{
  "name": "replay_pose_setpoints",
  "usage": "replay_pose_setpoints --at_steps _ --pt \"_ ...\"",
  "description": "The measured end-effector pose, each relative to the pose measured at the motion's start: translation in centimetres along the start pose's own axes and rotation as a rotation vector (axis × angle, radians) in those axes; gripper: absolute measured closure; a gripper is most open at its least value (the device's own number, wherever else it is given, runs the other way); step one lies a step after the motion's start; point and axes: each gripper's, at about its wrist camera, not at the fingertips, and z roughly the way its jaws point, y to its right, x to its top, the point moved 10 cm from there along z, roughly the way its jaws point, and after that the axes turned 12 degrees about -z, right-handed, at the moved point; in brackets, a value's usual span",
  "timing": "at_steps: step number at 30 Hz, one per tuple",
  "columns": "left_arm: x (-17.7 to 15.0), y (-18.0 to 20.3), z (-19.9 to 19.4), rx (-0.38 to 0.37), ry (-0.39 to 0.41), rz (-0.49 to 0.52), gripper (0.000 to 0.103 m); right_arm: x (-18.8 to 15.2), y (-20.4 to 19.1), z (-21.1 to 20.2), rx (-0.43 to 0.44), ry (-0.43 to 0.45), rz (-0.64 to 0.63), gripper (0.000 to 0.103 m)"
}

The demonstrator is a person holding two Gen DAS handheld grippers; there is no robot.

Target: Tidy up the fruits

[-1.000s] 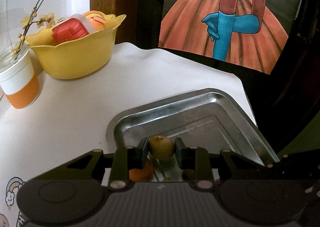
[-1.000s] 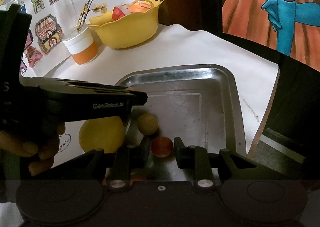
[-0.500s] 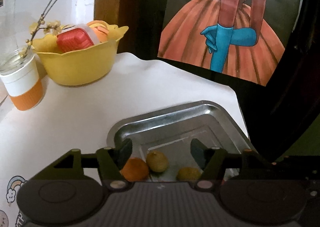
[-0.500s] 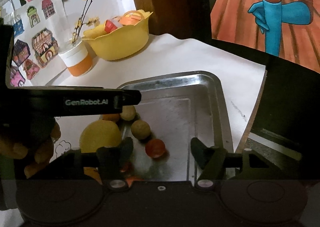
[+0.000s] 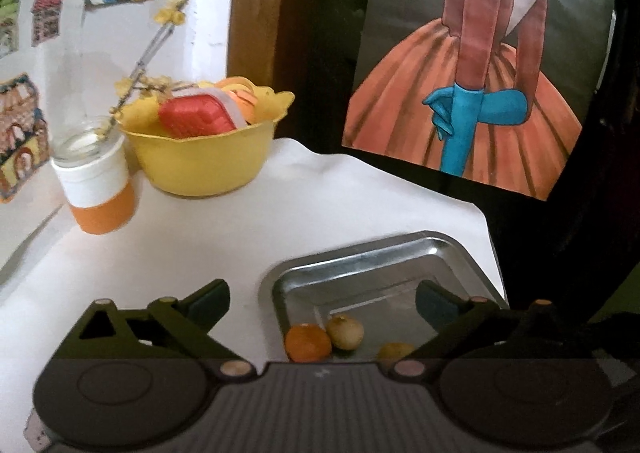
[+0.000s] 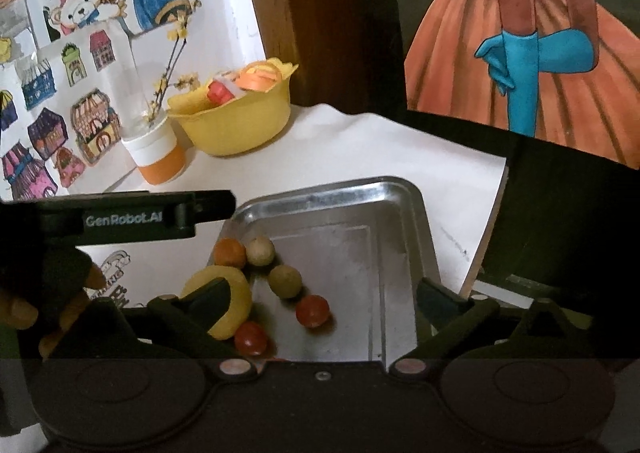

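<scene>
Right wrist view: your right gripper (image 6: 322, 295) and left gripper (image 5: 322, 303) jaws have just opened wide, empty; fruits released in the tray (image 6: 416, 213). Next, fetch another fruit, perhaps from the yellow bowl (image 6: 240, 125) at eleven o'clock.

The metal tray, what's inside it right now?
Inside the metal tray: an orange fruit, two tan fruits, two red ones. The right gripper's body hides its near end.

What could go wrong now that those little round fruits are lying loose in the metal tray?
1. The small fruits, such as the red one and the greenish one, lie loose on the smooth metal tray, so a nudge might roll them.
2. The big yellow fruit seems to sit at the tray's left rim and might tip out.
3. The right gripper, jaws just opened and empty, hangs close above the fruits and could knock them.
</scene>
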Motion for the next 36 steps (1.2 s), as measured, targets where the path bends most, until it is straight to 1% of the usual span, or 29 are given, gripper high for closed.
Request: replay_pose_setpoints --at_steps 4,9,20,26,36 --pt "0.3 -0.4 -1.5 0.005 0.029 0.001 0.001 0.3 -0.2 -1.1 -0.011 0.017 -0.001 0.001" --pt "0.7 -0.9 -3.0 -0.005 0.042 -0.011 0.001 0.9 -0.5 -2.6 -0.037 0.036 0.001 0.001" --pt "1.0 -2.3 -6.1 0.013 0.081 -0.034 0.001 2.0 -1.7 -6.0 -0.081 0.086 -0.02 0.001" --pt "1.1 -2.9 -7.6 0.014 0.104 -0.047 0.001 2.4 -2.4 -7.2 -0.11 0.117 -0.036 0.001" --pt "1.1 -4.4 -9.5 0.025 0.122 -0.071 0.001 2.5 -3.1 -8.6 -0.132 0.149 -0.002 0.001"
